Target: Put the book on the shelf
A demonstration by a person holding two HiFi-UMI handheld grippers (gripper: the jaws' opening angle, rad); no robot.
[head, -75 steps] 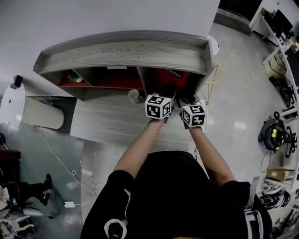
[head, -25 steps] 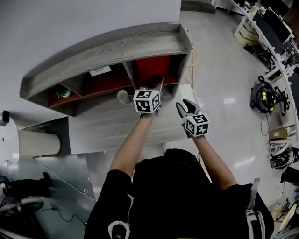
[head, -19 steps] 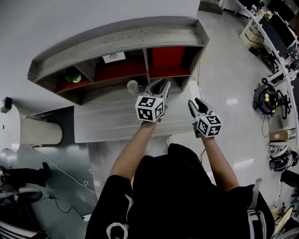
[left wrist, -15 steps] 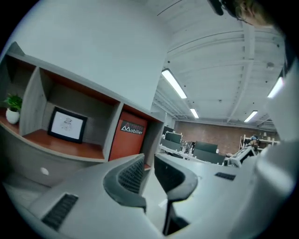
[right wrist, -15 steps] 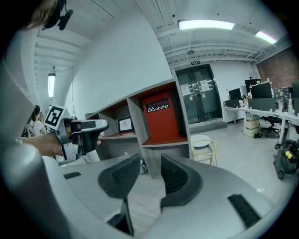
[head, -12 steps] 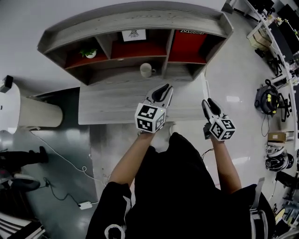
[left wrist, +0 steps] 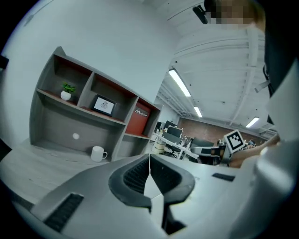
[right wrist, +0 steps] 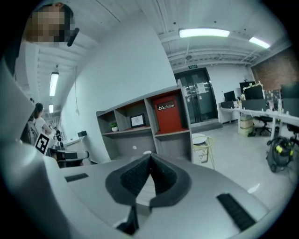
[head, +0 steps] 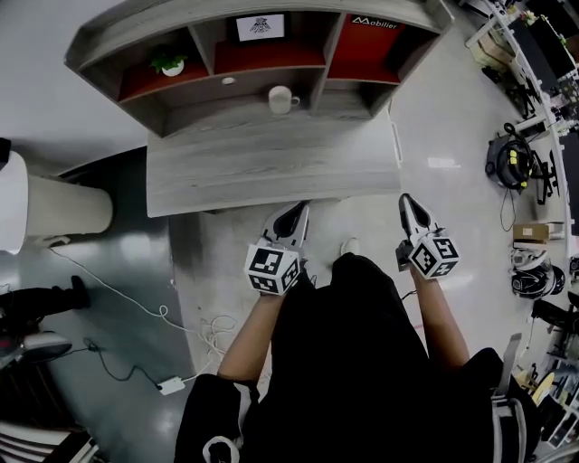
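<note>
My left gripper (head: 298, 212) and right gripper (head: 407, 203) have both just closed on nothing, mid-frame. The one red book (head: 366, 43) stands in the right cubby of the grey wooden shelf (head: 136, 27) at the top, near one white mug (head: 281, 99).

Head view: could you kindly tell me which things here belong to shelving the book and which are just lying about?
Part of the job:
- red book, standing in the right compartment of the grey wooden shelf
- left gripper and right gripper, both shut and empty

Just lying about:
- white mug on the desk
- small potted plant
- framed picture
</note>
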